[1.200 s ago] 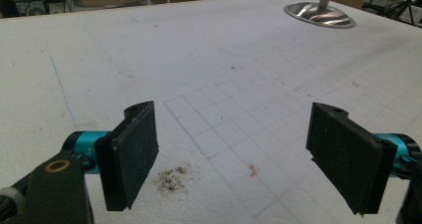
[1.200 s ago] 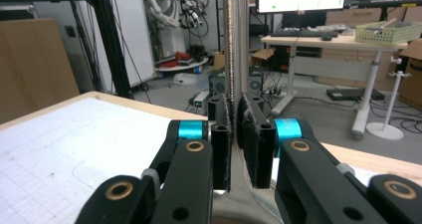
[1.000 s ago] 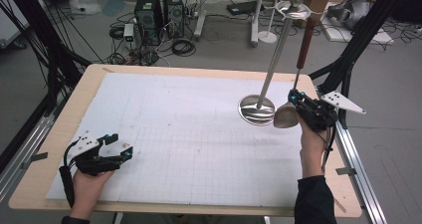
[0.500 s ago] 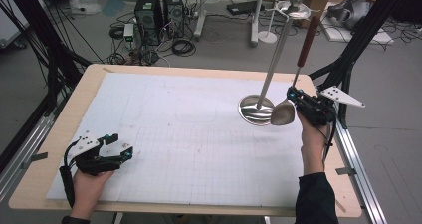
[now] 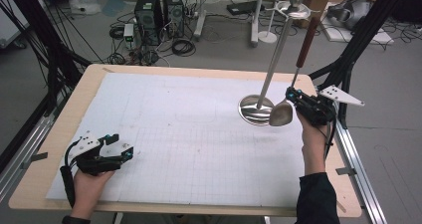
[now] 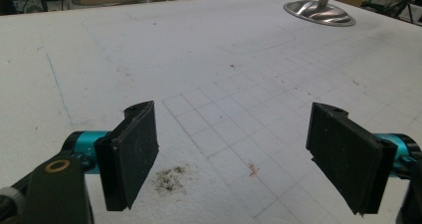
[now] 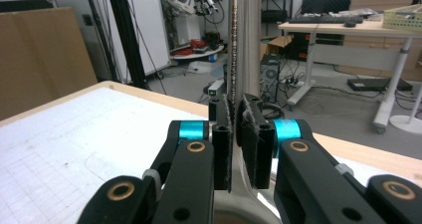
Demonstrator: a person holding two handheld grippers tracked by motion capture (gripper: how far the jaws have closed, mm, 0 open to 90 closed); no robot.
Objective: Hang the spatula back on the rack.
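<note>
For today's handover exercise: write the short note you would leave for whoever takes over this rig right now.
Right gripper: shut on the ladle, held by its thin stem, upright, bowl down, beside the stand.
Left gripper: open, holding nothing, low over the white mat at the near left.
Done: ladle gripped and lifted.
Left: probably hang the ladle by its brown handle on the stand's top arms, then let go. Watch the pole close by.

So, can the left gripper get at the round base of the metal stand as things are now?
Probably yes. The left gripper rests open near the table's front left, and only bare white mat lies between it and the stand base. The ladle, in the right gripper, crowds the base's right side.
</note>
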